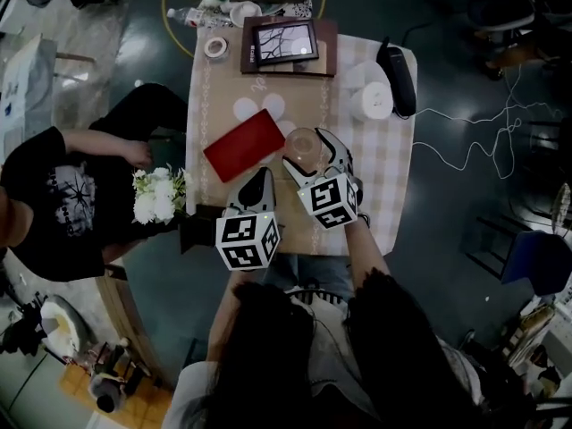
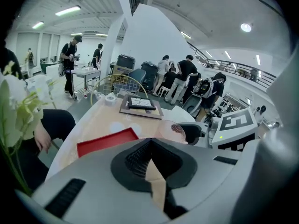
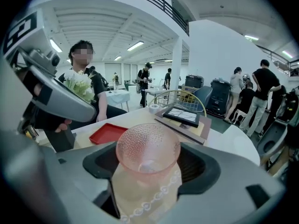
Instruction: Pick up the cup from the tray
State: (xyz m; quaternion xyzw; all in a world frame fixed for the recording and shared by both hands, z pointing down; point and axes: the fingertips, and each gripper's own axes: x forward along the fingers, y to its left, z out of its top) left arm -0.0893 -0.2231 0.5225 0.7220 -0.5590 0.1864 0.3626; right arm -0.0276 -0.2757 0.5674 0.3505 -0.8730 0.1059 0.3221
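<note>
The right tongs [image 1: 311, 157] are clamped on the cup [image 1: 304, 144], a pinkish dimpled glass with its mouth tipped toward the tongs' own camera, one pad on each side. The cup is off the red tray [image 1: 244, 145], just beside the tray's right-hand corner, over the checked cloth of the surface [image 1: 386, 179]. I cannot tell whether its base touches the cloth.

The left tongs [image 2: 150, 166] are pressed together with nothing between them, and hang just left of the right ones near the person's edge of the surface, their tips close to the tray's near edge.

Further back a dark framed picture [image 1: 284, 41] lies on a brown board, with a roll of tape [image 1: 215, 47] to its left. A seated person in a black shirt [image 1: 63, 204] is at the left side, next to a bunch of white flowers [image 1: 159, 195].
</note>
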